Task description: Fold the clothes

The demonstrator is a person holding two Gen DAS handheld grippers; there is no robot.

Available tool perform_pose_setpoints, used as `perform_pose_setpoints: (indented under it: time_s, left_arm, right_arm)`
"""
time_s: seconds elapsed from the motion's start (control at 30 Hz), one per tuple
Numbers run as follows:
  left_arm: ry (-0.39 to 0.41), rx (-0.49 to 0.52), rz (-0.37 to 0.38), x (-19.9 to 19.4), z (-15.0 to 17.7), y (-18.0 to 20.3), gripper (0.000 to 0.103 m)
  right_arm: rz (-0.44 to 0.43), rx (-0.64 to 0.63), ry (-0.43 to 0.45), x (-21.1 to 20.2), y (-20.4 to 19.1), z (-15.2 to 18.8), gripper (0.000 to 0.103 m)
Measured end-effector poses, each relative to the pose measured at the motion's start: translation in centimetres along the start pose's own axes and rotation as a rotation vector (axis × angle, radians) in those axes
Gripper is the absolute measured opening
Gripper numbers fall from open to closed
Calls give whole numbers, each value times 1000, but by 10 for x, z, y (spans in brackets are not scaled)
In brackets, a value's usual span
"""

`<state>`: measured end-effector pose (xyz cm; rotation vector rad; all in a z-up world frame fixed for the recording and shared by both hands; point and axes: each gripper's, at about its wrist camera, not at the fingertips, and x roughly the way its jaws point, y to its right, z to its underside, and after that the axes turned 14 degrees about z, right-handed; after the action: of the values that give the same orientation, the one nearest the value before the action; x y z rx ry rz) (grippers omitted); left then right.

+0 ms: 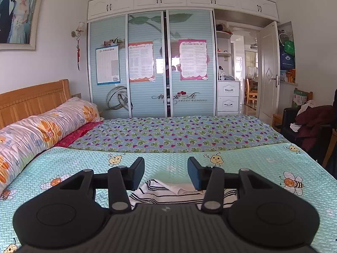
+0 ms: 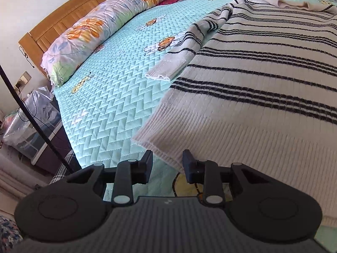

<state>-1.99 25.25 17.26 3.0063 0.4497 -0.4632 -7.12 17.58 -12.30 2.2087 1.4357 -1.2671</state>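
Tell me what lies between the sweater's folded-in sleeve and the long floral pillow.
Only bare turquoise quilt, printed with small bees, separates the sleeve from the floral pillow; the right wrist view shows it.

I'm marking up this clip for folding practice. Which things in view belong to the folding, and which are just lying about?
Part of the job:
- striped sweater
- its sleeve
- teal quilt it lies on
- left gripper, right gripper

Just lying about:
- floral pillow
- dark red clothes on the chair
- wardrobe
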Motion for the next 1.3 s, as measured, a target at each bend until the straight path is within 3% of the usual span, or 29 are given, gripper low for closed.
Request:
perform_pose_setpoints:
  time_s: [0.53, 0.73, 0.87, 0.97, 1.03, 1.13, 1.2, 1.3]
  left_arm:
    - [-19, -3, 23, 2, 0, 1, 50]
    - [-35, -26, 23, 3, 4, -7, 50]
    - [-49, -38, 21, 3, 9, -15, 50]
    - [-64, -45, 22, 4, 14, -22, 51]
    - [-75, -48, 37, 4, 24, -32, 58]
    - [-112, -102, 45, 6, 63, -65, 70]
    - [-167, -190, 29, 9, 99, -97, 72]
    - [-265, -439, -24, 16, 164, -159, 72]
  right_arm:
    - [-19, -45, -16, -5, -12, -2, 32]
    - [-16, 40, 85, -20, 2, -17, 32]
    - [6, 61, -2, -1, 10, -9, 32]
    - [-8, 22, -16, -3, 1, -3, 33]
    - [-19, 1, -15, -7, -4, -3, 33]
    - [43, 32, 77, -27, 3, -10, 33]
    - [81, 108, 132, -38, 18, -13, 35]
    - [106, 246, 58, -27, 46, -5, 45]
